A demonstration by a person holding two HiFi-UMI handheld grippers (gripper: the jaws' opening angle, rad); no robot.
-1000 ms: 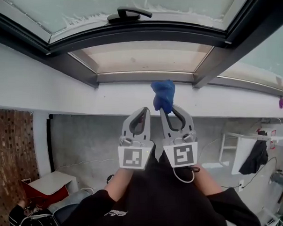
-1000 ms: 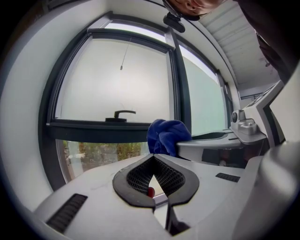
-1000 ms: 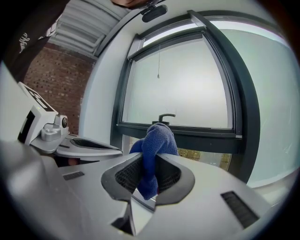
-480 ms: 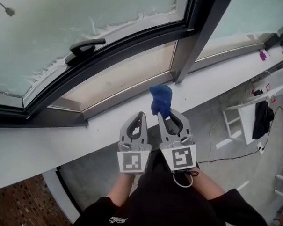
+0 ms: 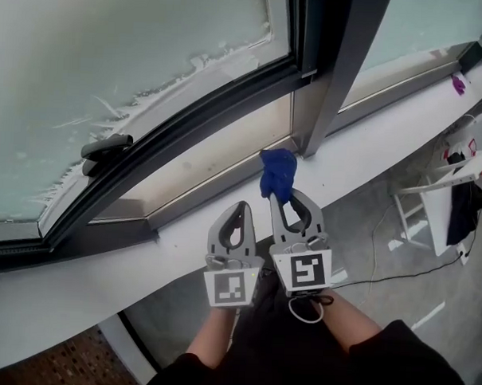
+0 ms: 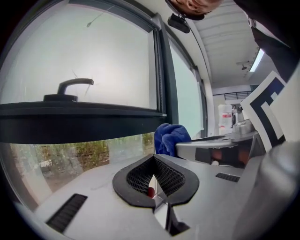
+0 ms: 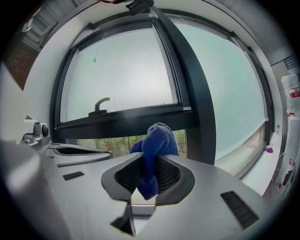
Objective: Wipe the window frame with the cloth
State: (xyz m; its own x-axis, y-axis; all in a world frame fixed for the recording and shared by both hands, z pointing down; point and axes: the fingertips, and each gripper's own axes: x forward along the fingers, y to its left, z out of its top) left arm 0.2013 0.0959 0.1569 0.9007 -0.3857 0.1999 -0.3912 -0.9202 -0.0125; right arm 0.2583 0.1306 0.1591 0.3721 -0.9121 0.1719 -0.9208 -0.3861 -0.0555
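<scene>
Your right tool (image 5: 279, 199) pinches the blue cloth (image 5: 279, 170) by its tail, so the bulk protrudes at picture centre toward the window frame (image 5: 204, 118). Your left tool (image 5: 242, 205), jaws together and empty, sits alongside.

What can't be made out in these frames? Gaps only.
1. Whether the cloth touches the sill: in the head view the cloth covers its own contact spot; in the right gripper view the right tongs block everything below.
2. The purple item on the sill: too small in the head view to identify.
3. Top of the window frame: cut off by the head view's upper edge.
</scene>
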